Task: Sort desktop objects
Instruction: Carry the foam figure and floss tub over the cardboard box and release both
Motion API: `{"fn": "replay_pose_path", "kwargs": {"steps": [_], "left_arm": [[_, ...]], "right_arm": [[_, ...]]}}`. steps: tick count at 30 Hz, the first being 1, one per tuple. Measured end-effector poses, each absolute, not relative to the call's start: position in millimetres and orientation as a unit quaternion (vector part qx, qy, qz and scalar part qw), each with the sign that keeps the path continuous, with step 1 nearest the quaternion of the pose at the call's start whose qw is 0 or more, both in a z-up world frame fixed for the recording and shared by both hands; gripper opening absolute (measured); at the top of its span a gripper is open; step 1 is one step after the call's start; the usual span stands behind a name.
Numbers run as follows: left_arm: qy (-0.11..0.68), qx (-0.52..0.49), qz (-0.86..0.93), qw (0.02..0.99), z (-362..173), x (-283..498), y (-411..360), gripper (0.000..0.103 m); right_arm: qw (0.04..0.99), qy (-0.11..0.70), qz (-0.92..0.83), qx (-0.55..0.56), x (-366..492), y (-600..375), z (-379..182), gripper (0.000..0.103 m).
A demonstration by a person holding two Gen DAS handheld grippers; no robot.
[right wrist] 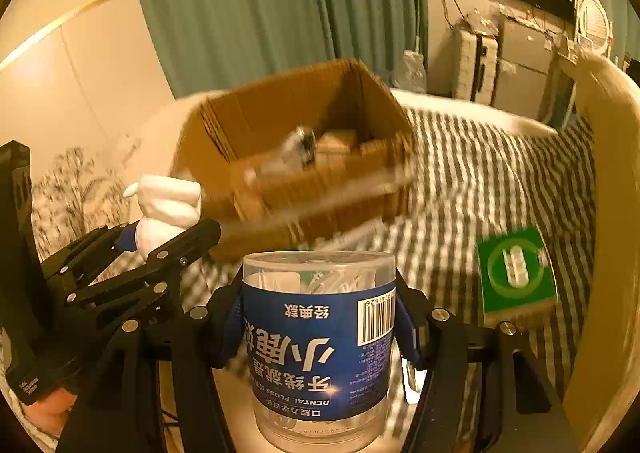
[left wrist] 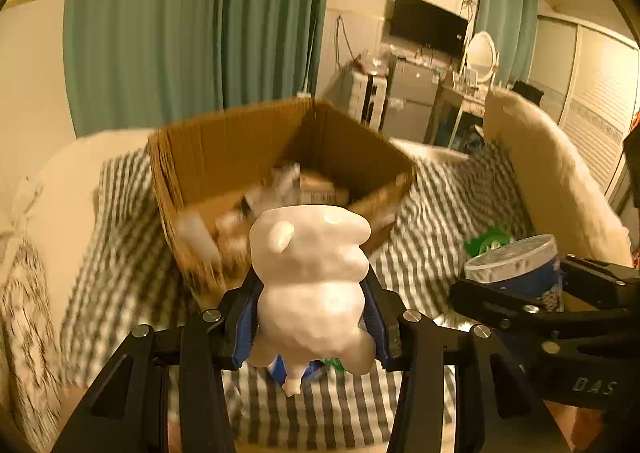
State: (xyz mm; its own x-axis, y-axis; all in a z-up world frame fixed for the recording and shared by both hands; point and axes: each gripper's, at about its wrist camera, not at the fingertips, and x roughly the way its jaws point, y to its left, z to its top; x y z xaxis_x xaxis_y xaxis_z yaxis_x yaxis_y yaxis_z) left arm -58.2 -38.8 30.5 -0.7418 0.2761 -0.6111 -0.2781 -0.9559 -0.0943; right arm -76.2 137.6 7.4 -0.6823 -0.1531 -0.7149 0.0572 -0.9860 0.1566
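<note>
Your left gripper [left wrist: 312, 317] was clamped on a white figurine [left wrist: 310, 281], blue pads pressed to its sides; your right gripper [right wrist: 320, 329] was partly open but gripping a dental floss jar [right wrist: 318, 337], label upside down. Both hung above the striped bed cover [left wrist: 432, 205], short of the open cardboard box [left wrist: 240, 141] toward the bed's far edge. Only the right wrist view showed the green packet [right wrist: 516, 273] clearly, near the cover's right edge; box contents were blurred.
</note>
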Motion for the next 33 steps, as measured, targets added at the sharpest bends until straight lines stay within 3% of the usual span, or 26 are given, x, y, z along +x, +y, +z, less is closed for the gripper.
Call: {"fn": "replay_pose_path", "kwargs": {"steps": [9, 24, 26, 27, 30, 33], "left_arm": [[0.020, -0.322, 0.940, 0.115, 47.9, -123.5, -58.7, 0.047], [-0.002, -0.347, 0.931, 0.114, 7.9, -175.6, -76.4, 0.047], [-0.006, -0.349, 0.930, 0.118, 5.9, -178.8, -78.4, 0.048], [-0.005, -0.348, 0.930, 0.116, 5.6, -179.0, -78.5, 0.051], [0.002, -0.339, 0.935, 0.099, 7.3, -173.4, -78.5, 0.079], [0.011, -0.328, 0.940, 0.092, 14.3, -164.3, -75.8, 0.088]], "right_arm": [[0.068, -0.059, -0.931, 0.353, -149.0, 128.7, 44.4, 0.061], [0.068, -0.109, -0.922, 0.365, -245.4, 129.5, 15.0, 0.061], [0.061, -0.110, -0.925, 0.358, -245.8, 129.8, 13.7, 0.068], [0.055, -0.108, -0.928, 0.351, -244.7, 131.7, 15.0, 0.076], [0.045, -0.102, -0.940, 0.321, -231.6, 136.5, 25.4, 0.079], [0.038, -0.096, -0.947, 0.305, -212.1, 146.4, 36.4, 0.082]]}}
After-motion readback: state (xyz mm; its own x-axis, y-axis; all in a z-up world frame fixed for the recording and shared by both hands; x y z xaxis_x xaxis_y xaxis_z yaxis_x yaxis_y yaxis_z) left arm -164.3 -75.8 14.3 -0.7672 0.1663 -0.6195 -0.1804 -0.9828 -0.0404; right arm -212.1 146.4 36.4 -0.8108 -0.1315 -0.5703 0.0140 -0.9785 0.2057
